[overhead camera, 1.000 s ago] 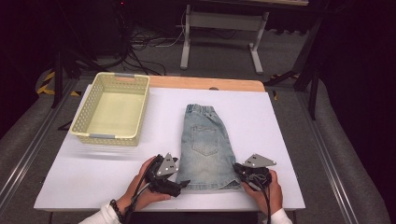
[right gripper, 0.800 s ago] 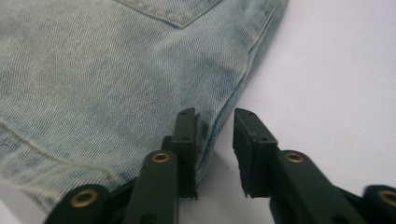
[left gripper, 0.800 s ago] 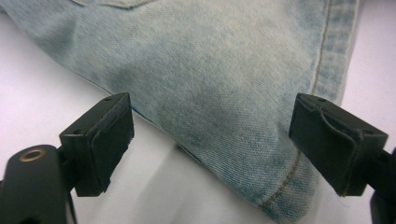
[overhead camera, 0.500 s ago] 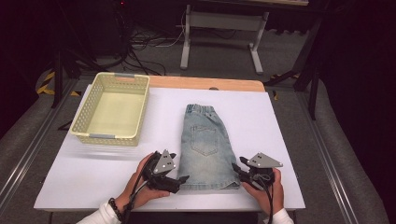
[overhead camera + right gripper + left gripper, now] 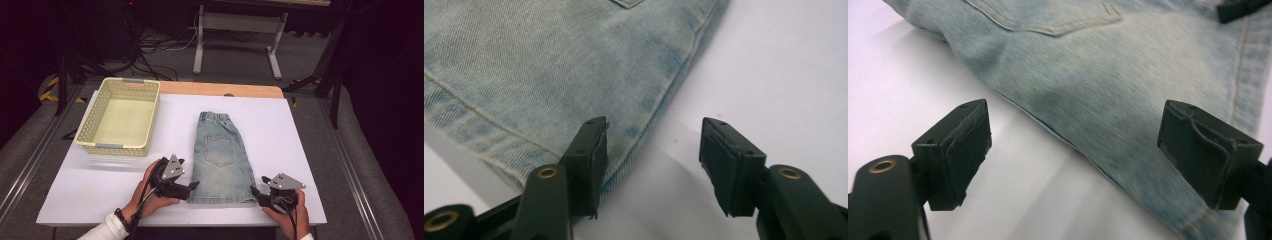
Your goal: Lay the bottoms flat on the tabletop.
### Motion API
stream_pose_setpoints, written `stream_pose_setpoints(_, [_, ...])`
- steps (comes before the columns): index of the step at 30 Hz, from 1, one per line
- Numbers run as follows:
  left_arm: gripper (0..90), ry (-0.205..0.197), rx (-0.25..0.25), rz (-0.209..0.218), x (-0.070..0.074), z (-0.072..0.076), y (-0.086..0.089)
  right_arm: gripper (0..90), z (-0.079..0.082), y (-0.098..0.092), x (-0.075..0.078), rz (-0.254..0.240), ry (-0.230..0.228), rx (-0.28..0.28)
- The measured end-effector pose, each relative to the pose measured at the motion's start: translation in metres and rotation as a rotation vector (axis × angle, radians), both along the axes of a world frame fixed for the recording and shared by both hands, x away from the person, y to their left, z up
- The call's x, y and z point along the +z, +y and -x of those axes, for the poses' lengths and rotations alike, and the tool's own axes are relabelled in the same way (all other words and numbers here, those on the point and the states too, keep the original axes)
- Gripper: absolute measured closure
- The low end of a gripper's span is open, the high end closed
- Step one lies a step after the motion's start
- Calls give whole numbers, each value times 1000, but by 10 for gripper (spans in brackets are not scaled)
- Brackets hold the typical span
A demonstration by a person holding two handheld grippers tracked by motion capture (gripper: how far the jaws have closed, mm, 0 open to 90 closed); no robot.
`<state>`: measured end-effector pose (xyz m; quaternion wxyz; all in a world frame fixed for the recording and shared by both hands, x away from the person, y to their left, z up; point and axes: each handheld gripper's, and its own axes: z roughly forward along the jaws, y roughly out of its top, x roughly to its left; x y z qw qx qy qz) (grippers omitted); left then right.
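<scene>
Light-blue denim shorts [image 5: 222,155] lie folded flat on the white table sheet [image 5: 310,150], waistband far and hem near. My left gripper [image 5: 192,186] sits at the hem's left corner. In the left gripper view it [image 5: 1075,135] stands wide open, with the shorts' side edge [image 5: 1108,75] running between the jaws and touching neither pad. My right gripper [image 5: 255,192] is at the hem's right corner. Its jaws [image 5: 654,135] have just been opening and stand apart. One jaw rests over the denim edge [image 5: 549,65], and no pad presses on the cloth.
A pale yellow slatted basket [image 5: 115,147] stands empty at the table's far left, well away from the shorts. Bare white sheet flanks the shorts on both sides. The table's near edge lies just behind both hands. A dark floor with cables and a stand lies beyond the table.
The right gripper's jaws have spread apart at the shorts' near right corner. Both hands stay almost where they were, and the shorts lie as before.
</scene>
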<state>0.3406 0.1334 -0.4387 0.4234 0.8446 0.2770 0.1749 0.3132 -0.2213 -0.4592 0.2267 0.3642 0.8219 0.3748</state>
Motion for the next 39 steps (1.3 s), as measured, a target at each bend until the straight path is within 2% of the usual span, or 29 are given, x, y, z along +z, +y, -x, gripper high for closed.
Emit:
stream_pose_setpoints(3, [183,5,18,41,1,-12,-4,433,0,-4,-1,-9,8,-9])
stream_pose_setpoints(6, [183,26,39,53,0,-27,-13,421,-1,-2,-1,5,0,-10])
stream_pose_setpoints(9, [174,57,87,45,-3,-46,-20,403,-1,-1,-1,12,-15,-16])
stream_pose_setpoints(10, [172,79,100,59,-5,-53,-22,398,-1,-1,-1,8,-23,-20])
stream_pose_setpoints(13, [132,188,125,93,-12,-72,-26,386,0,-2,-1,0,-50,-40])
stream_pose_setpoints(15, [117,243,133,106,-17,-78,-28,379,0,-1,-1,-5,-65,-46])
stream_pose_setpoints(18, [111,291,143,103,-21,-82,-32,379,0,1,-2,3,-77,-43])
stream_pose_setpoints(19, [141,301,134,105,-21,-82,-32,379,0,1,-2,4,-81,-41])
stream_pose_setpoints(21, [196,302,125,91,-20,-79,-34,379,0,1,-2,2,-84,-38])
stream_pose_setpoints(22, [238,308,113,100,-20,-77,-35,379,0,1,-2,-1,-86,-40])
stream_pose_setpoints(25, [412,313,68,110,-21,-70,-36,378,0,1,-2,-3,-87,-40])
stream_pose_setpoints(27, [499,308,62,104,-20,-69,-37,378,-1,1,-2,-3,-86,-40])
stream_pose_setpoints(32, [696,313,28,139,-20,-68,-33,375,0,2,-3,-1,-93,-34])
stream_pose_setpoints(35, [768,296,27,147,-18,-67,-31,374,0,1,-3,-11,-97,-35])
stream_pose_setpoints(39, [792,281,26,153,-15,-66,-28,373,0,1,-2,-13,-96,-30])
